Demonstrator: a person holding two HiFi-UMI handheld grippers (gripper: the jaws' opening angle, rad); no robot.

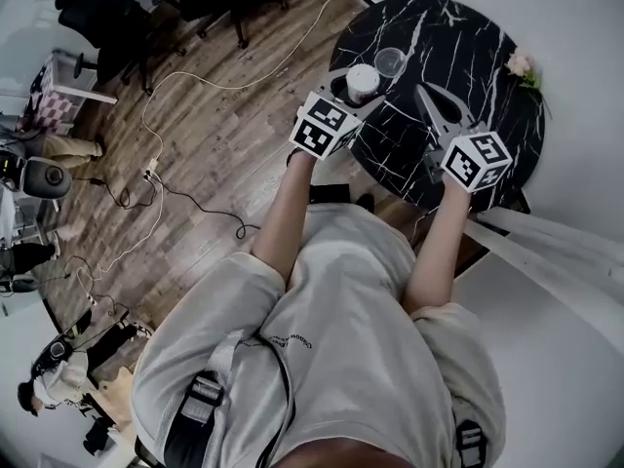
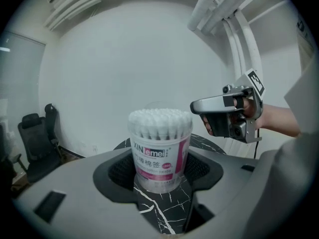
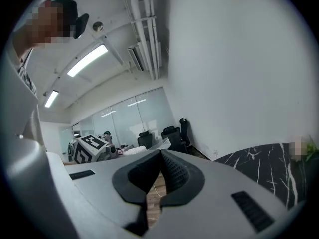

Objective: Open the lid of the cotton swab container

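The cotton swab container is a clear tub with a pink and white label, and the white swab heads show bare at its top. It stands between the dark pads of my left gripper, which press on its sides, above the black marble table. In the head view the container sits in my left gripper near the table's left edge. A clear round lid lies on the table just behind it. My right gripper hovers to the right, apart from the tub. Its jaws are shut and hold nothing.
The round black marble table stands against a white wall, with a small flower at its far right edge. Wooden floor with cables and office chairs lies to the left. My right gripper shows in the left gripper view.
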